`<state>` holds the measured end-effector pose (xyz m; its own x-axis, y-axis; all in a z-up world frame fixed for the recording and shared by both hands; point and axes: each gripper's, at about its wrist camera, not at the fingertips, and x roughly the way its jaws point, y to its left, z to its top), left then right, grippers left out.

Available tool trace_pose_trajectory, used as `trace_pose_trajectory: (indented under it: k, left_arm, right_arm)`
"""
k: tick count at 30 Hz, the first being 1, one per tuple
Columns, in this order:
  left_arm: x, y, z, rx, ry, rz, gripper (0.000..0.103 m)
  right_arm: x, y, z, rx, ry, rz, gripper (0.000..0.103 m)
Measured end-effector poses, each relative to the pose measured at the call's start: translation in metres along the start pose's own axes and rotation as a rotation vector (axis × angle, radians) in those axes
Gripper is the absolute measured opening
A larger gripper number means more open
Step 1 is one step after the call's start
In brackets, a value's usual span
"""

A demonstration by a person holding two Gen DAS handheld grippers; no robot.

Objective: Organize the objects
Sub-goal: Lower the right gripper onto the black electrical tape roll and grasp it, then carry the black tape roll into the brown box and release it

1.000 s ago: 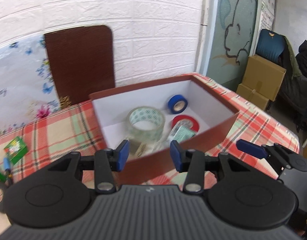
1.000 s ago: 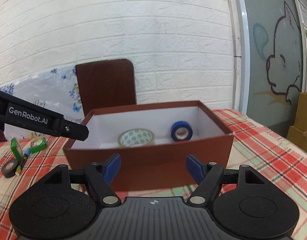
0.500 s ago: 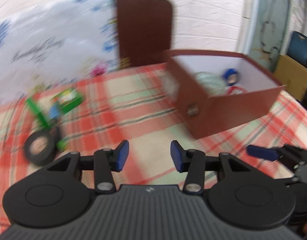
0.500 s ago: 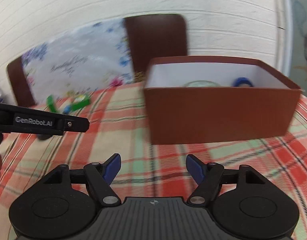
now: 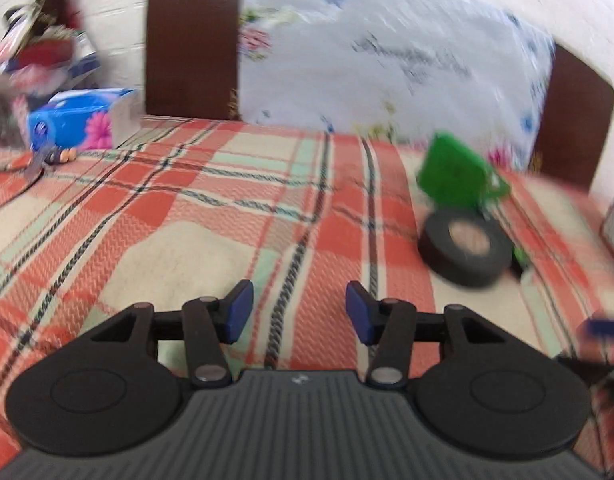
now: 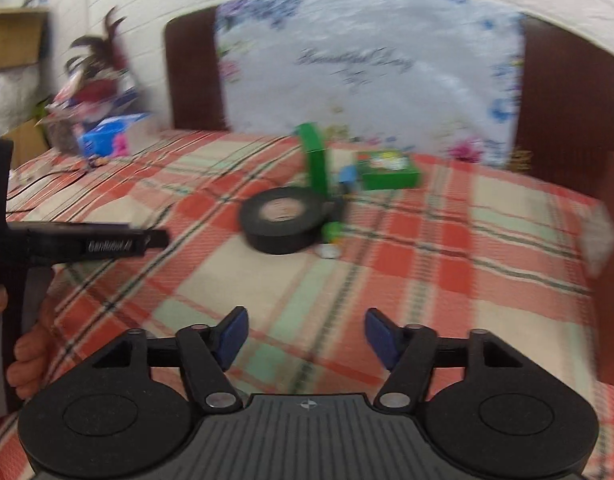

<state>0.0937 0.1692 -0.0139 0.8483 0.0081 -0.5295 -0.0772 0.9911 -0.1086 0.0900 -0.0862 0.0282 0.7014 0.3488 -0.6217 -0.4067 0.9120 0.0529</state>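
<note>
While both tools hang low over the checked tablecloth [image 6: 387,240], nothing is in them. The left gripper [image 5: 299,312] has its blue tips spread apart and bare, and the right gripper [image 6: 303,334] is spread wide and bare too. Just past them, nearer the right one, a black tape roll [image 6: 283,220] lies flat on the cloth. A green thing [image 6: 317,160] stands touching its far side, and a small green box [image 6: 387,170] sits just beyond. These still need putting away, I think, so the job looks unfinished. Far back, a blue tissue box [image 5: 79,120] sits by the wall. Everything looks blurry.
</note>
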Motion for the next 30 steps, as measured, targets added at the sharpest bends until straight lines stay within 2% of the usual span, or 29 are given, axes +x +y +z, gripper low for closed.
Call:
trace_pose_trajectory:
  k: [4, 7, 11, 16, 20, 24, 28, 30]
  left_arm:
    - [-0.001, -0.004, 0.001, 0.009, -0.012, -0.004, 0.055]
    - [0.001, -0.002, 0.0, -0.008, -0.013, -0.022, 0.057]
    - [0.005, 0.001, -0.004, -0.025, -0.017, -0.039, 0.059]
    - [0.005, 0.002, -0.003, -0.033, -0.018, -0.044, 0.059]
    - [0.005, 0.002, -0.002, -0.022, -0.016, -0.04, 0.059]
    - [0.006, -0.001, -0.002, -0.003, -0.011, -0.032, 0.06]
    - [0.007, -0.009, -0.002, 0.047, 0.005, -0.013, 0.063]
    - [0.007, -0.021, -0.003, 0.109, 0.022, 0.021, 0.065]
  right_arm:
    - [0.022, 0.008, 0.011, -0.067, -0.032, -0.045, 0.058]
    - [0.039, 0.005, 0.027, -0.06, -0.042, -0.067, 0.067]
    - [0.06, 0.006, 0.039, -0.086, -0.049, -0.06, 0.075]
    - [0.067, 0.007, 0.043, -0.107, -0.051, -0.055, 0.075]
    - [0.043, 0.002, 0.024, -0.096, -0.05, -0.069, 0.075]
    - [-0.005, -0.013, -0.013, -0.074, -0.051, -0.117, 0.074]
    - [-0.065, -0.051, -0.058, 0.026, -0.042, -0.23, 0.074]
    - [-0.092, -0.069, -0.077, 0.074, -0.037, -0.29, 0.074]
